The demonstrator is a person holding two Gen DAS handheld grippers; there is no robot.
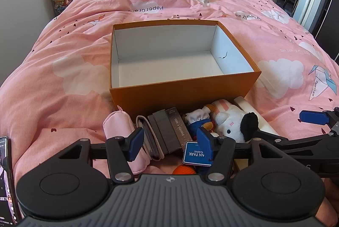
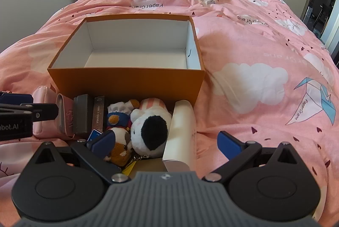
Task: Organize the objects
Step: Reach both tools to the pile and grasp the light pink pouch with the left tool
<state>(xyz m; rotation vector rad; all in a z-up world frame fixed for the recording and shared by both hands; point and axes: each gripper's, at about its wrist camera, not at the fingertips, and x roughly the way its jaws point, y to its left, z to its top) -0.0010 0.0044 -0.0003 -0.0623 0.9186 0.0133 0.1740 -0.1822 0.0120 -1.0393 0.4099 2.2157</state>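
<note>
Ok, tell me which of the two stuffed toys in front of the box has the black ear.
The white plush, lying right of the smaller brown-and-white toy in a chef hat, beside the white roll.

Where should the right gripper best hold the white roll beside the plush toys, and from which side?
Probably its middle, from above: the white roll lies flat, pointing toward the orange box, so the open right gripper can straddle its round sides. The plush crowds its left.

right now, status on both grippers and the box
Left gripper open, right gripper open, nothing held. Orange box empty on the bed. Plush toys and card holders piled before it, none packed.
</note>
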